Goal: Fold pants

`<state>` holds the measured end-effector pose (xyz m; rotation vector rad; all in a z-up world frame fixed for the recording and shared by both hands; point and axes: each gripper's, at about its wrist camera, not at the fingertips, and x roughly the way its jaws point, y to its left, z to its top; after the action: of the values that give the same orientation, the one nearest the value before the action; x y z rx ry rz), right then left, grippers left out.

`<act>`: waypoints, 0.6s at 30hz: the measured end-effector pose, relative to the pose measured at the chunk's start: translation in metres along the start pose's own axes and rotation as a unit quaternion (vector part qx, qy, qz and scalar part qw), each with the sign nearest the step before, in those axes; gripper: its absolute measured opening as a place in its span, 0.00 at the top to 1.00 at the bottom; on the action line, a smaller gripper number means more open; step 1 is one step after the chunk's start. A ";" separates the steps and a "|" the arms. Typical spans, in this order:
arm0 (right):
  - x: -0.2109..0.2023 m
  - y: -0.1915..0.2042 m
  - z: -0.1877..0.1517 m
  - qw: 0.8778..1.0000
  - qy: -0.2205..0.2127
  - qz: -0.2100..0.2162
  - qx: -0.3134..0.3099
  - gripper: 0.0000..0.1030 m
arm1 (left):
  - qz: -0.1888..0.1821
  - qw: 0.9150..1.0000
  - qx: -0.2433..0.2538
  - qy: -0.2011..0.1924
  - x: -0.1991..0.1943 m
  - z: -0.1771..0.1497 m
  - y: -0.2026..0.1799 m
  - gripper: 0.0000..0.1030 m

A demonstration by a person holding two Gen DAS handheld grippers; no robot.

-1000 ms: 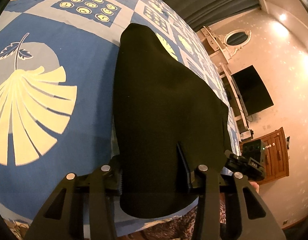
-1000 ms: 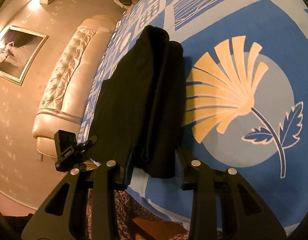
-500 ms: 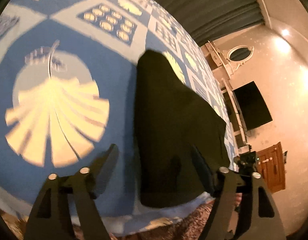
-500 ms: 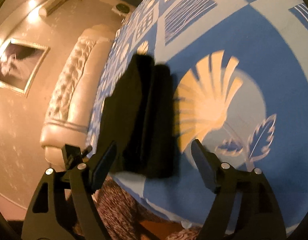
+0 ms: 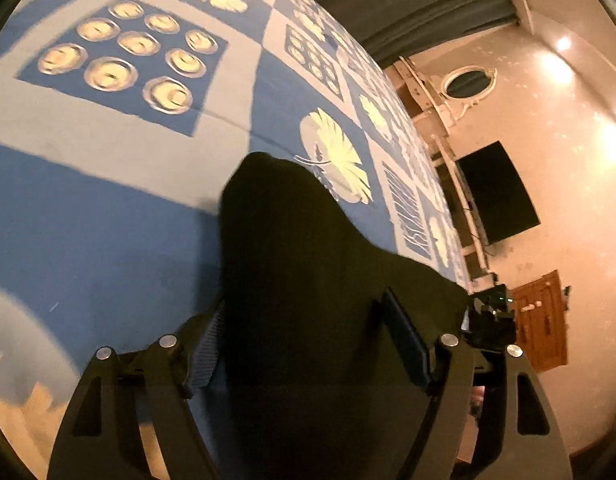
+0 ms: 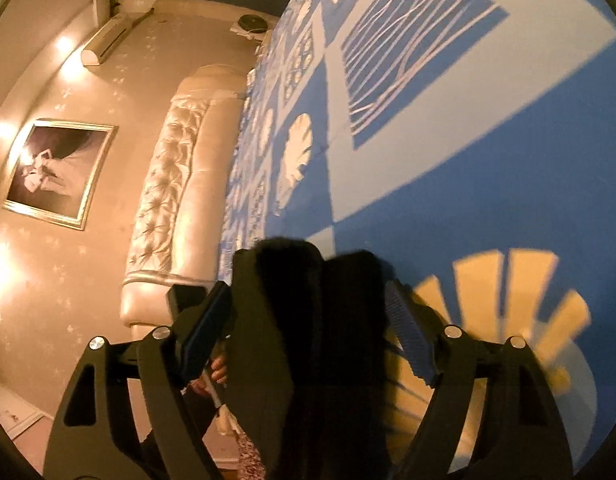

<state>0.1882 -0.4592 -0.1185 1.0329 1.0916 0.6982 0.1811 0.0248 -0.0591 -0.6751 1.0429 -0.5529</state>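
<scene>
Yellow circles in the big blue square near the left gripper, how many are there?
9 yellow circles, in three rows of three inside the blue square on the bedspread. Farther squares hold more, too small to count.

Black pants [image 5: 308,280] run off the bottom edge in both views; near end unseen. Fabric hides the bed [image 5: 108,240] under it. Fold layers unreadable, too dark. Yellow print [image 6: 507,300] on the bedspread motion-blurred.
</scene>
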 end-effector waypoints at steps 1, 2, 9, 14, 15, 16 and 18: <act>0.003 0.000 0.002 1.000 0.004 0.007 0.000 0.20 | -0.009 1.000 -0.002 0.005 0.004 0.003 0.001 0.21; 0.007 0.001 0.003 1.000 0.008 0.013 -0.001 0.19 | -0.017 1.000 -0.001 0.006 0.005 0.003 0.001 0.19; 0.020 0.011 0.010 0.999 0.032 0.008 -0.022 0.16 | -0.036 0.999 -0.008 0.017 0.010 0.014 0.002 0.17; 0.026 0.011 0.008 0.998 0.046 -0.033 -0.035 0.57 | 0.008 1.000 0.010 0.003 0.005 0.010 0.004 0.50; 0.026 0.008 0.009 0.998 0.042 -0.025 -0.027 0.62 | 0.013 1.000 0.011 0.001 0.004 0.010 0.006 0.55; 0.025 0.006 0.009 0.999 0.040 -0.019 -0.022 0.63 | 0.004 1.000 0.007 -0.005 0.001 0.008 0.010 0.59; 0.025 0.008 0.008 0.999 0.036 -0.020 -0.026 0.65 | -0.007 1.000 -0.008 -0.013 -0.004 0.008 0.014 0.61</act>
<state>0.2043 -0.4368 -0.1199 0.9460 1.1474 0.7332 0.1885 0.0387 -0.0643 -0.7020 1.0196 -0.5475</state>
